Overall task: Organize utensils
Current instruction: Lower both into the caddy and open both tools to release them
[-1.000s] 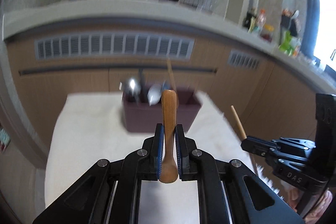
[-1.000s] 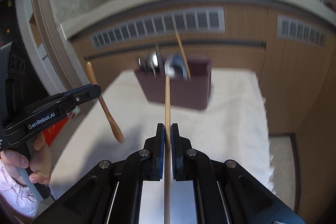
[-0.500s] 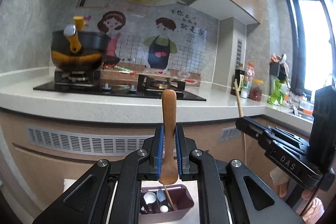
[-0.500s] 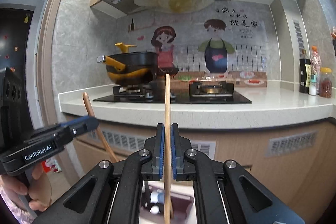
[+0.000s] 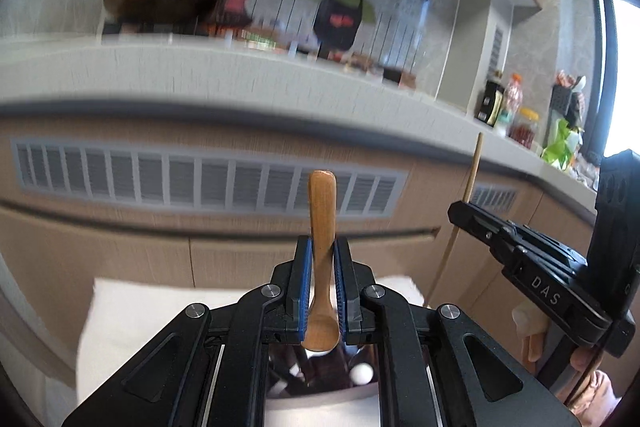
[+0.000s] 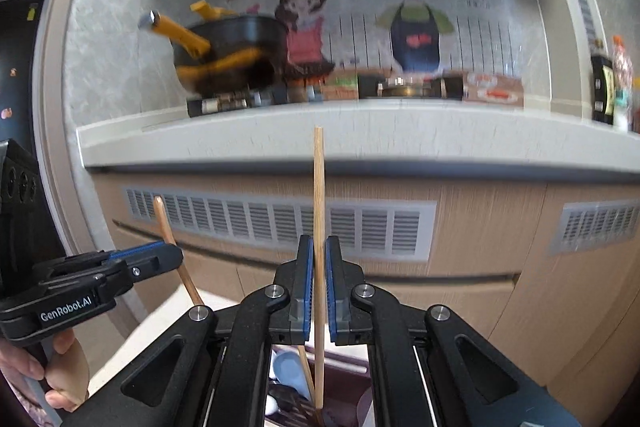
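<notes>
Risk: wooden spoon (image 5: 321, 251), clenched upright in left gripper (image 5: 321, 291), and single chopstick (image 6: 319, 227), pinched in right gripper (image 6: 319, 291), both hang over the dark utensil holder (image 6: 344, 399) on the white-clothed tabletop (image 5: 132, 311); crowded contents could deflect either, or the thin stick could pivot between the fingers. Count: one wooden spoon, one held chopstick, another chopstick (image 6: 306, 373) leaning inside, one pale spoon (image 6: 290, 367); the rest is hidden.
</notes>
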Demonstrator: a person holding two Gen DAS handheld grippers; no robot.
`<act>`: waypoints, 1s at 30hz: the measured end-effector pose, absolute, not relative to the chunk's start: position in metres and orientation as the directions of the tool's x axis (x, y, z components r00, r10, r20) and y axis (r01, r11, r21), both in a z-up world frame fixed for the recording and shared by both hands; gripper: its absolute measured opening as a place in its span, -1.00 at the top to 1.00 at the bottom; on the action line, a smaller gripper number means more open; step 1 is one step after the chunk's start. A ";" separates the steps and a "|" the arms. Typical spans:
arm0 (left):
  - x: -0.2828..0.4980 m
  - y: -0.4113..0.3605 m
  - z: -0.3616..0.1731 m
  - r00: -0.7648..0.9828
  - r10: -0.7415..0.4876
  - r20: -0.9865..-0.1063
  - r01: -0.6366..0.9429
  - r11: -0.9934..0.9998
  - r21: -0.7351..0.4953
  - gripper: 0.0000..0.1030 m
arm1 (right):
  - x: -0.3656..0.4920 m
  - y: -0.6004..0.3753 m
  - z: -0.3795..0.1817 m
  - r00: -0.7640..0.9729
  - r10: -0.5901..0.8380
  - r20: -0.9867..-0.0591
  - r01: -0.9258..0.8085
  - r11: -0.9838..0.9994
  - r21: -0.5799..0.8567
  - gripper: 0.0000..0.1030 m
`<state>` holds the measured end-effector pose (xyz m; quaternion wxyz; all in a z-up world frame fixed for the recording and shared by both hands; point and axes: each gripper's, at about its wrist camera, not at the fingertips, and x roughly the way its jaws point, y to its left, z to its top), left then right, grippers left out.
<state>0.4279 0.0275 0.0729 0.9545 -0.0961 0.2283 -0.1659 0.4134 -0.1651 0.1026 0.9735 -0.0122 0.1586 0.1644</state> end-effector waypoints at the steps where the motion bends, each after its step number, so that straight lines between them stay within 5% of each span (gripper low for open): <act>1: 0.431 0.027 0.066 0.829 -0.367 -0.422 0.273 0.924 -0.268 0.78 | 0.416 -0.165 0.096 0.892 0.316 -0.325 -0.325 0.945 0.029 0.89; 12: 0.445 0.015 -0.007 0.708 -0.398 -0.583 0.251 0.914 -0.320 0.78 | 0.431 -0.168 0.039 0.815 0.318 -0.484 -0.328 0.942 0.068 0.89; 24: 0.436 0.015 -0.021 0.673 -0.376 -0.638 0.203 0.922 -0.329 0.75 | 0.432 -0.167 -0.006 0.733 0.343 -0.587 -0.333 0.934 0.130 0.85; 26: 0.430 0.015 -0.014 0.680 -0.364 -0.637 0.197 0.927 -0.319 0.74 | 0.430 -0.167 -0.006 0.718 0.344 -0.605 -0.332 0.933 0.137 0.75; 28: 0.418 0.017 -0.004 0.698 -0.344 -0.628 0.187 0.934 -0.303 0.70 | 0.422 -0.171 -0.004 0.722 0.348 -0.598 -0.324 0.934 0.151 0.35; 30: 0.403 0.019 0.004 0.718 -0.322 -0.617 0.176 0.942 -0.287 0.51 | 0.408 -0.178 0.002 0.736 0.361 -0.573 -0.316 0.931 0.182 0.28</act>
